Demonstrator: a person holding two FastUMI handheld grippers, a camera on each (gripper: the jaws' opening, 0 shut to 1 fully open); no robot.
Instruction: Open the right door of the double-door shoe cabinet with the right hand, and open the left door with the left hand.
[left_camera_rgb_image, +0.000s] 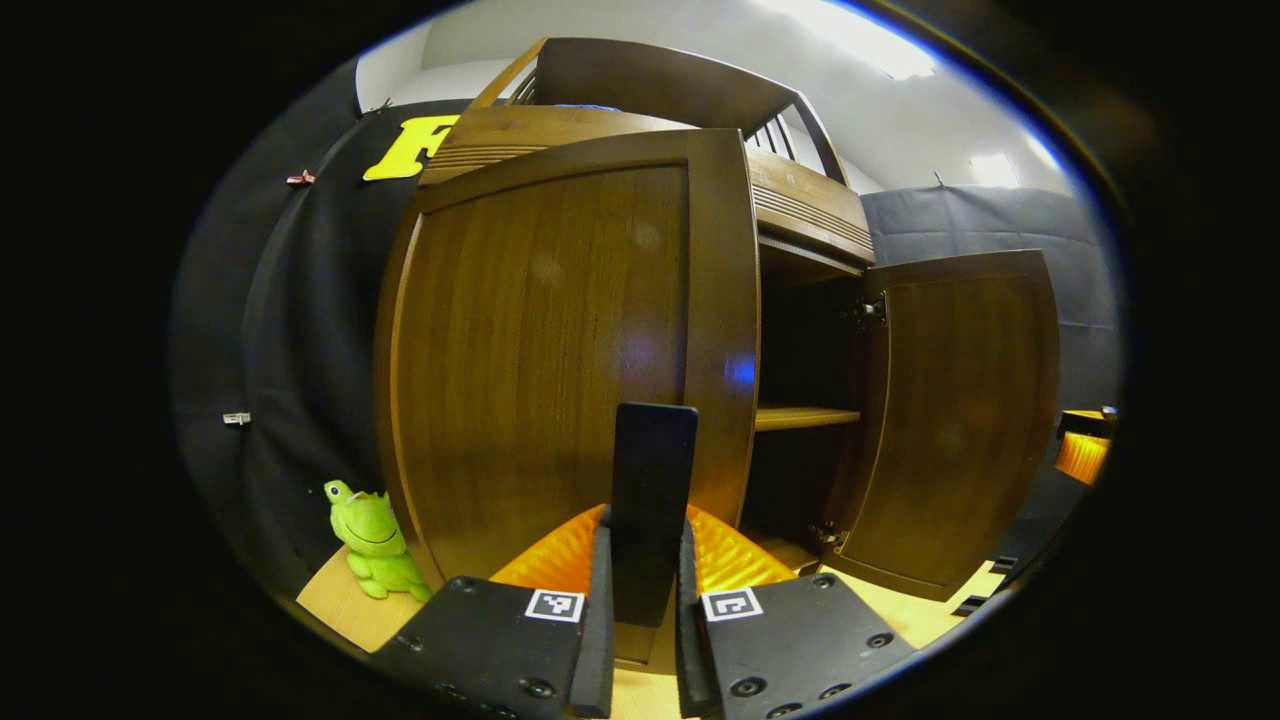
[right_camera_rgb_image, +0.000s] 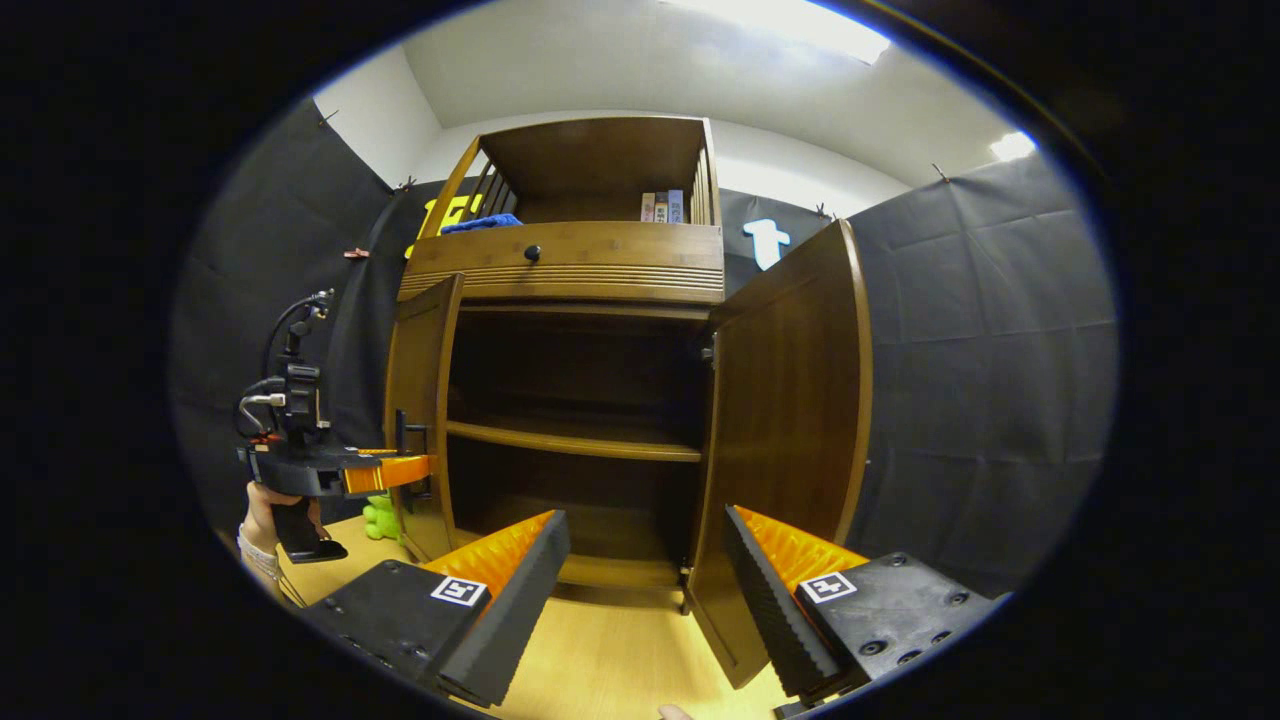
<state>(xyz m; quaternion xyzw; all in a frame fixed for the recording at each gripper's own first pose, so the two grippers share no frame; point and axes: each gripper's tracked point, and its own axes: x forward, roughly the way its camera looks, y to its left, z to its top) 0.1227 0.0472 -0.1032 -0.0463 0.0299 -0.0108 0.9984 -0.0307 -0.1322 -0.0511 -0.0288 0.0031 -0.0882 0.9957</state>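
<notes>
Landmark: I place everything against the shoe cabinet (right_camera_rgb_image: 585, 400), which stands on the pale wooden floor (right_camera_rgb_image: 620, 660) in front of the black cloth wall.
Right door: the right door (right_camera_rgb_image: 790, 420) is swung well out from the cabinet front, so I judge that half of the task finished.
Left door: the left door (left_camera_rgb_image: 560, 350) is partly open; in the right gripper view it stands angled out from the cabinet's left edge, with the shelf (right_camera_rgb_image: 575, 440) inside visible past it.
Handle: the dark vertical handle (left_camera_rgb_image: 652, 480) sits near the door's free edge, at about shelf height.
Left gripper: the left gripper (left_camera_rgb_image: 640, 600) is clenched on that handle, a finger pressed on each side of it.
Right gripper: the right gripper (right_camera_rgb_image: 645, 590) is released, jaws spread wide and holding nothing, low in front of the cabinet near the right door's bottom corner.
Step in hand: pulling the left door open. I judge it about halfway through its swing.
How I do it well: I want to draw along the arc about the hinge on the cabinet's left side, letting the gripper turn with the handle rather than hauling straight back, or the fingers may slide off.
Hand pose: the hand (right_camera_rgb_image: 265, 515) grips the left tool from below, left of the cabinet, with the tool level and its fingers pointing at the door.
Nearby: a green frog toy (left_camera_rgb_image: 372, 540) sits on the floor by the cabinet's left foot, close under the door's swing, so I watch that.
</notes>
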